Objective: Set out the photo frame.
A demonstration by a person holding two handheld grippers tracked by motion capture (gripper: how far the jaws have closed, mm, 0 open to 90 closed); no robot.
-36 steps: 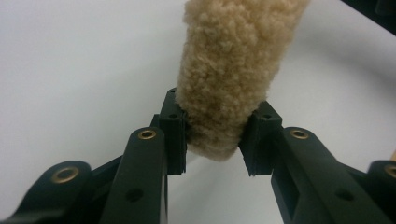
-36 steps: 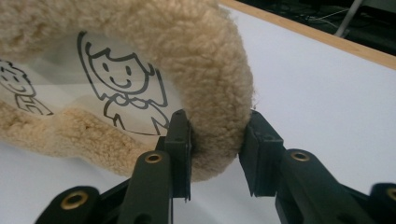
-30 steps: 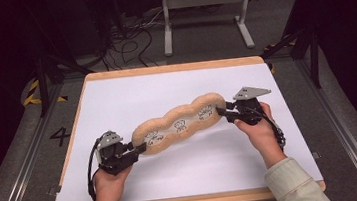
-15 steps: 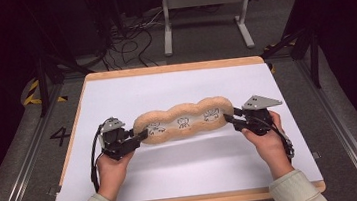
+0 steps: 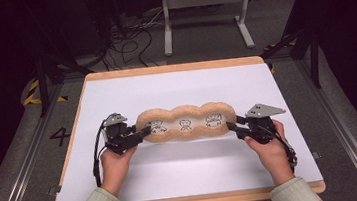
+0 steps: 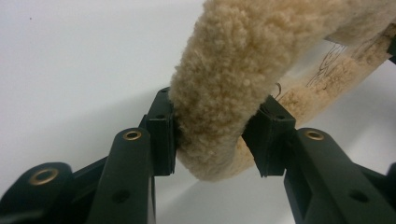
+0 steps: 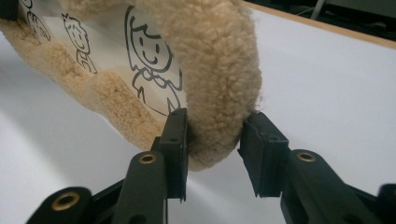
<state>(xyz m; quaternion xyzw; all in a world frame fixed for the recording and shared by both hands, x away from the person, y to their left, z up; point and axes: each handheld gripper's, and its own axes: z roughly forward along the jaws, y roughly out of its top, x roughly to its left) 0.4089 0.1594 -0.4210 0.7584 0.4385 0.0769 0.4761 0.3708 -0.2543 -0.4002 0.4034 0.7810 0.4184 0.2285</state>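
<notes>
The fleece mat [image 5: 185,123] now hangs level between the two grippers, stretched straight across the middle of the white table [image 5: 174,176]; a second ago it ran on a slant, its right end higher and farther back. The left gripper [image 5: 143,132] clamps the mat's left end, its pads pressed into the tan pile on both sides, and has moved up and away from the person. The right gripper [image 5: 234,127] clamps the right end the same way and has drawn back toward the person. Three cartoon figures show on the mat's pale centre panels.
</notes>
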